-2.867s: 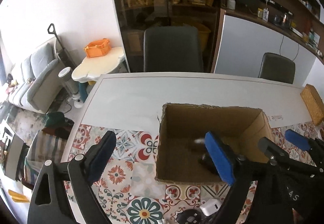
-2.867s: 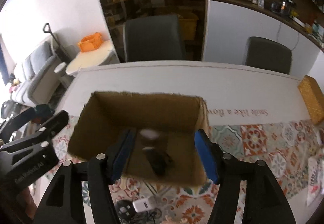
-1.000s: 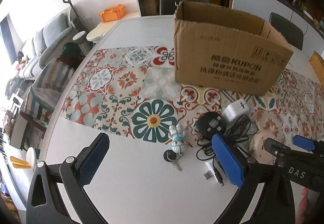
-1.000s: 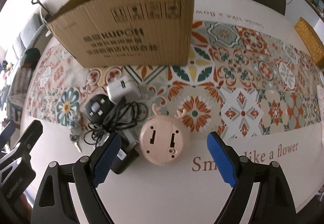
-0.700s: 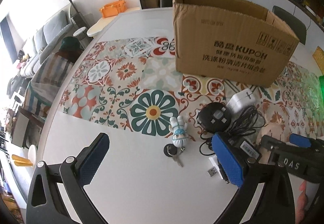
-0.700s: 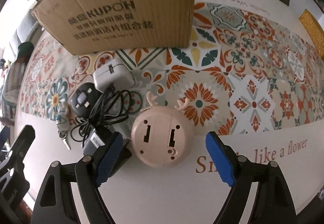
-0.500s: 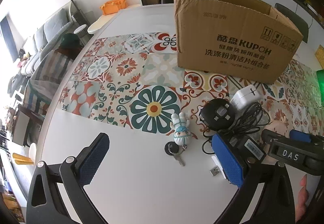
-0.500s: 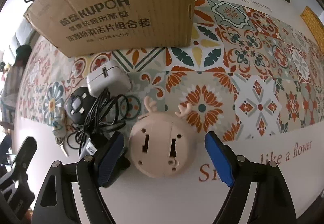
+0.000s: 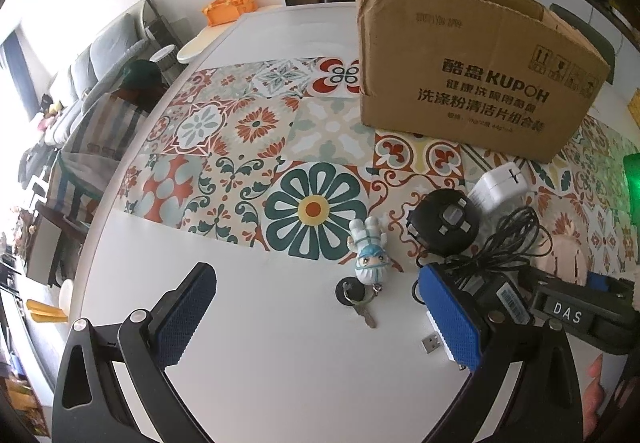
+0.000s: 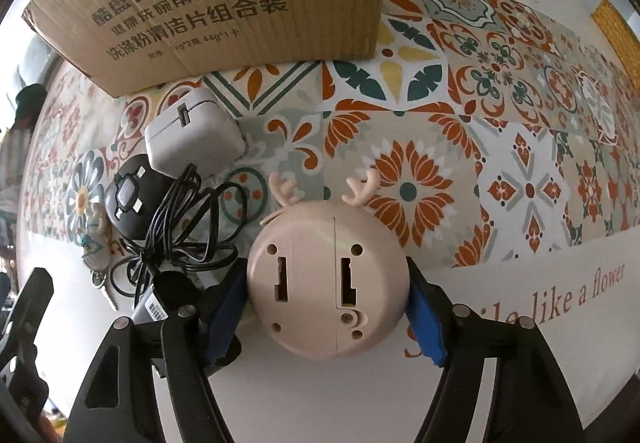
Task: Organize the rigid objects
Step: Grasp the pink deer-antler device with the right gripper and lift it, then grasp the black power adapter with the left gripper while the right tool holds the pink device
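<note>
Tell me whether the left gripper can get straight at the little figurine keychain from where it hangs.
Probably yes. The left gripper is open, and the figurine keychain lies on bare table just ahead between its fingers; only the black cable is close by.

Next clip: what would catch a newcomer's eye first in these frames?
Probably the round pink antlered gadget, lying back-up on the table between the right claw's closing blue pads. Behind it stands the big printed cardboard box on the patterned tile runner. To its left sits a clutter of chargers and black cable.
</note>
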The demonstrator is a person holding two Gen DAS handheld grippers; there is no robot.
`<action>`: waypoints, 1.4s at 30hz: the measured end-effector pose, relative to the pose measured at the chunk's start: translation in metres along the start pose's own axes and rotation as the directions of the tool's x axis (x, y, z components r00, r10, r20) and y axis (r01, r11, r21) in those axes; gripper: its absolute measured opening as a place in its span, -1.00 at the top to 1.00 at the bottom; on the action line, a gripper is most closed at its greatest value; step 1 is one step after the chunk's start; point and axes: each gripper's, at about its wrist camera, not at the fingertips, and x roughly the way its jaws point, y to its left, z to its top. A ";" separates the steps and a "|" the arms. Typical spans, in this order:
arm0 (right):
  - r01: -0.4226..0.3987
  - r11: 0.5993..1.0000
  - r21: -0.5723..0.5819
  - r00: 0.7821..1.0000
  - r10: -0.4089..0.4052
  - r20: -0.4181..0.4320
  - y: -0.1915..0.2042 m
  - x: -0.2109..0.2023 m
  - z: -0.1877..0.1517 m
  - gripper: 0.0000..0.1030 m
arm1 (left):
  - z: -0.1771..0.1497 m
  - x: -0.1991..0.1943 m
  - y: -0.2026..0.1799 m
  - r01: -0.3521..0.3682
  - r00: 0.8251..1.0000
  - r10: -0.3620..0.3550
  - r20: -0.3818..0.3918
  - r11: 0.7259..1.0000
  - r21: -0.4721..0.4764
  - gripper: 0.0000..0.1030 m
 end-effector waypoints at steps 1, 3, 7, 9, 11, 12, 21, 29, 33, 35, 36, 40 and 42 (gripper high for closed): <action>0.002 1.000 0.000 1.000 -0.002 0.007 0.001 0.000 0.000 -0.40 | -0.001 0.000 0.000 0.001 1.000 -0.001 0.001 1.000 0.004 -1.00; -0.002 1.000 0.004 1.000 0.002 0.017 0.002 0.001 -0.007 -0.40 | -0.004 -0.001 -0.002 0.011 1.000 -0.011 0.010 1.000 0.017 -1.00; -0.003 1.000 0.021 0.999 0.002 0.037 -0.009 -0.003 -0.020 -0.39 | -0.006 -0.006 -0.006 0.031 0.999 -0.033 0.034 0.998 0.047 -1.00; -0.011 0.999 0.041 0.998 0.009 0.055 -0.019 -0.011 -0.025 -0.39 | -0.006 -0.009 -0.008 0.052 0.998 -0.054 0.043 0.997 0.063 -1.00; -0.012 0.998 0.062 0.997 0.008 0.078 -0.028 -0.021 -0.030 -0.39 | -0.007 -0.013 -0.012 0.083 0.995 -0.088 0.046 0.993 0.089 -1.00; -0.014 0.997 0.072 0.996 0.008 0.086 -0.030 -0.026 -0.034 -0.39 | -0.006 -0.014 -0.015 0.100 0.993 -0.106 0.048 0.990 0.102 -1.00; -0.023 0.990 0.138 0.987 0.000 0.160 -0.058 -0.074 -0.065 -0.40 | -0.022 -0.037 -0.052 0.199 0.965 -0.243 0.095 0.922 0.331 -0.99; -0.003 0.977 0.212 0.990 -0.026 0.136 -0.069 -0.077 -0.083 -0.39 | -0.044 -0.026 -0.081 0.334 0.921 -0.388 0.035 0.833 0.442 -0.80; -0.012 0.969 0.246 0.994 -0.016 0.112 -0.072 -0.072 -0.094 -0.39 | -0.051 -0.017 -0.085 0.374 0.902 -0.432 0.020 0.801 0.468 -0.67; -0.016 0.967 0.256 0.994 -0.011 0.106 -0.072 -0.070 -0.099 -0.39 | -0.053 -0.016 -0.086 0.386 0.892 -0.451 0.019 0.784 0.487 -0.61; -0.016 0.966 0.260 0.994 -0.011 0.105 -0.072 -0.068 -0.100 -0.39 | -0.053 -0.014 -0.086 0.389 0.889 -0.457 0.020 0.778 0.493 -0.58; -0.019 0.960 0.278 0.994 -0.011 0.105 -0.069 -0.065 -0.104 -0.40 | -0.053 -0.009 -0.089 0.364 0.887 -0.459 0.045 0.758 0.540 -0.55; -0.027 0.957 0.289 0.994 -0.004 0.106 -0.068 -0.064 -0.105 -0.40 | -0.053 -0.006 -0.091 0.361 0.886 -0.462 0.041 0.743 0.563 -0.48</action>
